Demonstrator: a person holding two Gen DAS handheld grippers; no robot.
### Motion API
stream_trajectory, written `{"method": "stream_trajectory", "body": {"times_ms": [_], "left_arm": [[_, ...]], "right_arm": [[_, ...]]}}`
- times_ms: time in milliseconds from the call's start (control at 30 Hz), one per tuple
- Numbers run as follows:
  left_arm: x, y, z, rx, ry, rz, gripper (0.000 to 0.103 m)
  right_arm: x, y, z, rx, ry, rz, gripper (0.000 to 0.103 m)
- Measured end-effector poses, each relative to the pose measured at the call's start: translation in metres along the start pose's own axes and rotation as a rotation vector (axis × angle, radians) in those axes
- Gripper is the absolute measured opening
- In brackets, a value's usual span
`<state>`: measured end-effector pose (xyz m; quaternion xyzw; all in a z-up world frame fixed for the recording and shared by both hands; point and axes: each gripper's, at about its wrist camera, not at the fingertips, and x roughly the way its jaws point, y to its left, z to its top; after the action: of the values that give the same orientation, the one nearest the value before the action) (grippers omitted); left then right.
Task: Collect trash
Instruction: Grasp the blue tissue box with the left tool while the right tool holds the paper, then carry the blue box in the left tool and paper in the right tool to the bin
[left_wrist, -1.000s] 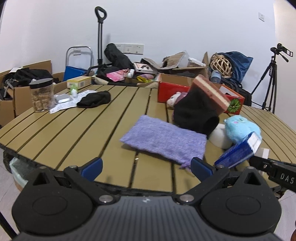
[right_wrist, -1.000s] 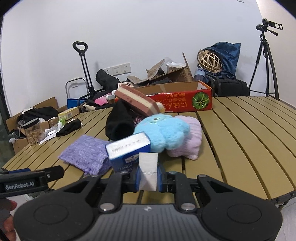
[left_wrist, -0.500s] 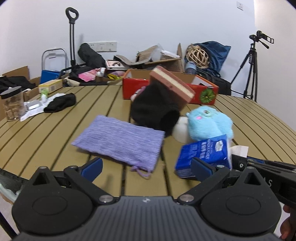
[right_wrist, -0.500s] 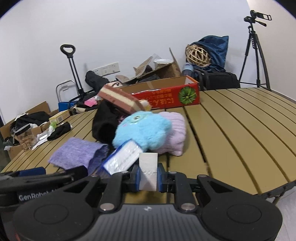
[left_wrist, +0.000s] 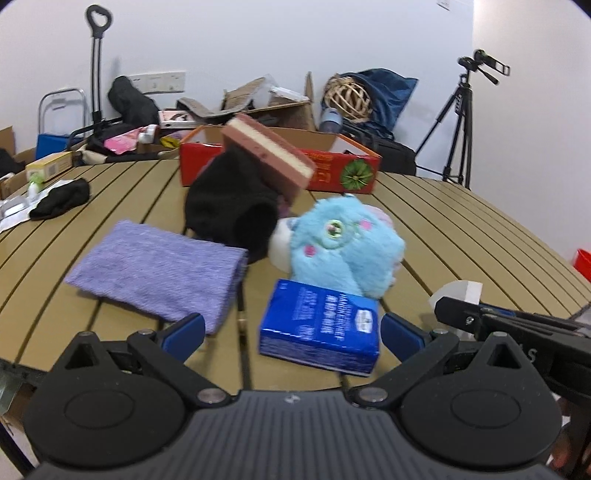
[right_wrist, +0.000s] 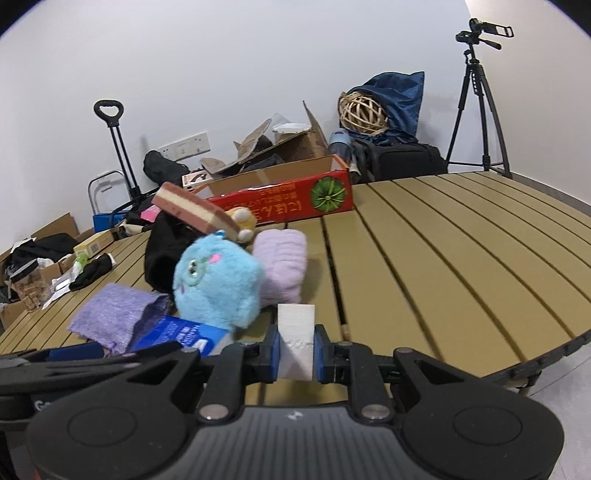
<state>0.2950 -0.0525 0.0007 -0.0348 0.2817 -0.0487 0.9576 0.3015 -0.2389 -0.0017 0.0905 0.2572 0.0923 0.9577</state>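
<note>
A blue tissue pack (left_wrist: 319, 326) lies on the slatted table near its front edge, in front of a fluffy blue plush toy (left_wrist: 340, 240). My left gripper (left_wrist: 293, 332) is open, with one fingertip on each side of the pack and not touching it. My right gripper (right_wrist: 295, 349) is shut on a folded white piece of paper (right_wrist: 295, 328) and held just above the table. From the left wrist view, that white paper (left_wrist: 458, 291) and the right gripper's arm show at the right. The tissue pack (right_wrist: 181, 334) shows left of the right gripper.
A purple cloth (left_wrist: 159, 266), a black hat (left_wrist: 232, 206) with a pink striped block (left_wrist: 267, 155) on it, and a lilac plush (right_wrist: 282, 266) crowd the table's middle. A red carton (left_wrist: 347, 171) stands behind them. A tripod (right_wrist: 476, 99) and boxes line the wall.
My left gripper has swung right, from facing the purple cloth to straddling the blue tissue pack. My right gripper has shifted a little, still clamped on the white paper.
</note>
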Motion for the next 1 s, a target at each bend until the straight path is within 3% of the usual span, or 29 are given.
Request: {"method": "stream_trajectory", "body": {"times_ms": [433,700,1000], "left_arm": [[0.029,-0.011,-0.004,-0.015,0.030,0.034,0.103],[0.026,-0.019,-0.006,0.016,0.014,0.071,0.077],[0.015,-0.013,-0.005,0.003,0.001,0.063,0.077]], "right_arm": [[-0.012,-0.022,-0.007,-0.007,-0.002,-0.022,0.017],[-0.019,-0.020,-0.009,-0.031,-0.015,-0.014,0.017],[-0.024,-0.012,-0.011,-0.065,-0.014,0.001,0.018]]}}
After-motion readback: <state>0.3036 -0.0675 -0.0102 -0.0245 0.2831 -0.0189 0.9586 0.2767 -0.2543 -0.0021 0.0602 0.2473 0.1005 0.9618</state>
